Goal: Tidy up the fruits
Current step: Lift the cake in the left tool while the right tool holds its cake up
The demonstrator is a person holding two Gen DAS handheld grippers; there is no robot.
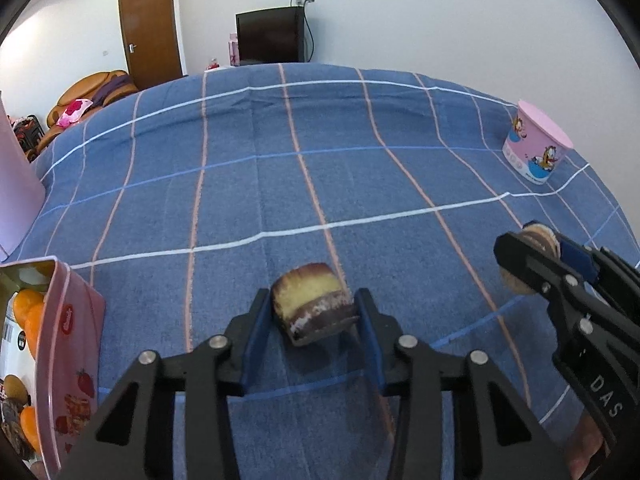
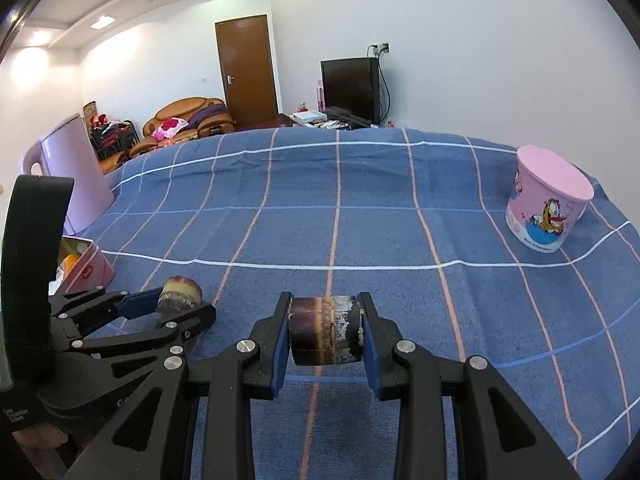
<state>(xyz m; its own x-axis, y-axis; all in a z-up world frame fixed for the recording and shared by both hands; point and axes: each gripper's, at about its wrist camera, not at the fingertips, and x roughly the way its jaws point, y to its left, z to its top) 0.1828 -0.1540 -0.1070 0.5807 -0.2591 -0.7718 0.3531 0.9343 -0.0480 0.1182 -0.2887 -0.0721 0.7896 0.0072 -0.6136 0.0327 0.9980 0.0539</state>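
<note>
A short sugarcane chunk (image 1: 310, 304) with dark purple skin and a yellow cut face sits between the blue pads of my left gripper (image 1: 313, 296), which press on both its sides just above the blue checked cloth. From the right wrist view, that left gripper (image 2: 182, 304) and its chunk (image 2: 182, 286) are at the lower left. My right gripper (image 2: 325, 300) is shut on a second dark sugarcane chunk (image 2: 324, 328), held clear of the cloth. In the left wrist view, this right gripper (image 1: 532, 240) is at the right. Oranges (image 1: 28, 312) lie in a pink tin (image 1: 68, 340).
The pink tin (image 2: 86, 268) stands at the left edge of the cloth-covered surface (image 1: 320, 160). A pink jug (image 2: 76, 172) stands behind it. A pink cartoon cup (image 2: 548, 204) stands upside down at the far right. A TV, door and sofa lie beyond.
</note>
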